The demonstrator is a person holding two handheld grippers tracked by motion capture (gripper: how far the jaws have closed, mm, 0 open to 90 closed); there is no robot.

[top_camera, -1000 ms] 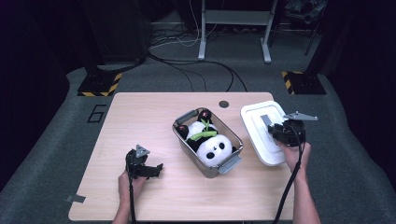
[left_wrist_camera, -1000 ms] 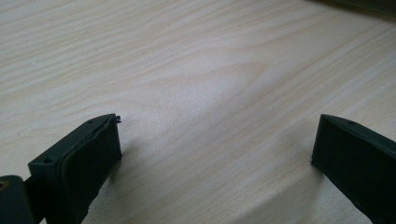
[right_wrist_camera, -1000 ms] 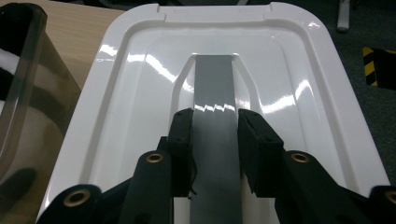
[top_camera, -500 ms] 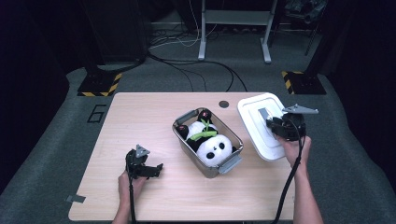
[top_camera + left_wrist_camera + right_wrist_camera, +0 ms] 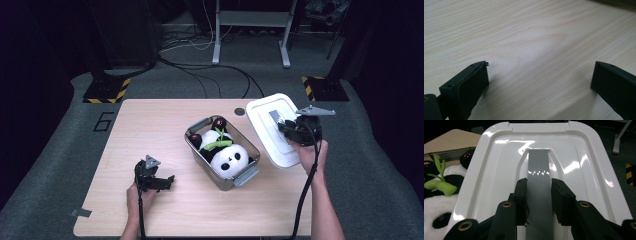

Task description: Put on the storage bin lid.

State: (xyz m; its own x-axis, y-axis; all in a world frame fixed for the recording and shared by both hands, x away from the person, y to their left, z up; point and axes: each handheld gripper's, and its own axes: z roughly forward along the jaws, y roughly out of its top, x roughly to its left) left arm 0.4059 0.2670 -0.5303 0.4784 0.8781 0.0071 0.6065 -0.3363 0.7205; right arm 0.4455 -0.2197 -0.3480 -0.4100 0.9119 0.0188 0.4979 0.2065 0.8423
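Wooden counter (image 5: 165, 130): right gripper (image 5: 537, 188), jaws pinching the grey handle (image 5: 537, 167), has raised the white lid (image 5: 267, 127) at three o'clock of the bin (image 5: 197, 125) holding the panda toy (image 5: 227, 157); placement pending. Left gripper (image 5: 161, 182) idles, jaws spread.

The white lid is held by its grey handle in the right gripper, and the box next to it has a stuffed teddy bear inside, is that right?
Not quite. The toy in the box is a stuffed panda, black and white, as the high view shows. The rest holds: the right gripper grips the white lid by its grey handle.
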